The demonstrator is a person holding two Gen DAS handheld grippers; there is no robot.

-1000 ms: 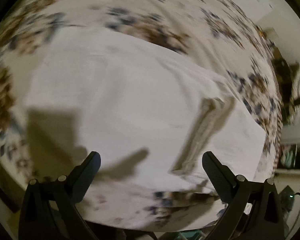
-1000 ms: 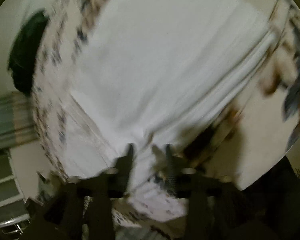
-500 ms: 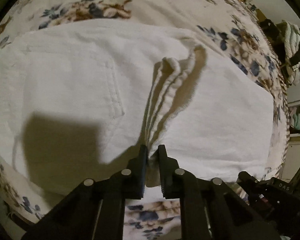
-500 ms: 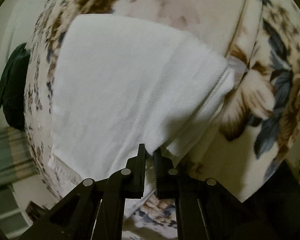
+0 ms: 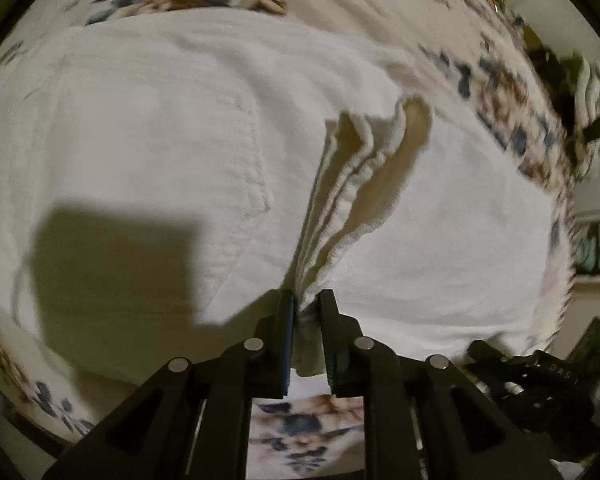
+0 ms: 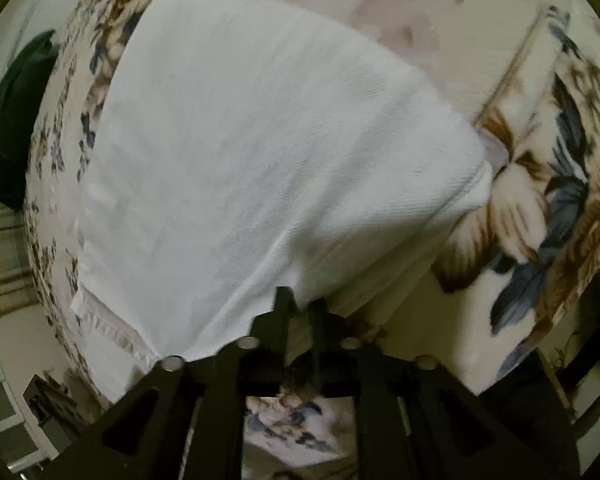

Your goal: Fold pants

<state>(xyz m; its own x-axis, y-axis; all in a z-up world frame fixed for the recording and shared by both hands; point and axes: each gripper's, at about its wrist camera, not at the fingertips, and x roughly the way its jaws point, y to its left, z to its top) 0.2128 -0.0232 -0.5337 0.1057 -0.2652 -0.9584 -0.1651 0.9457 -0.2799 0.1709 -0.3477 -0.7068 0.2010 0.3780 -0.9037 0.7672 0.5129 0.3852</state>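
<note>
While both grippers' fingers (image 5: 327,320) (image 6: 284,312) pinch white pants (image 5: 180,140), floral bedspread (image 6: 540,200) beneath, dim room

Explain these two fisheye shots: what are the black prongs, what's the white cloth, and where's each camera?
No robot here: a person carries a two-finger tool in each hand, each with a fisheye camera looking along its fingers. The left wrist view shows the left tool shut on a bunched, ruffled edge of the white pants. The right wrist view shows the right tool pinching another edge of the same pants. They lie on a floral bedspread. The black prongs are the tools' fingers.
</note>
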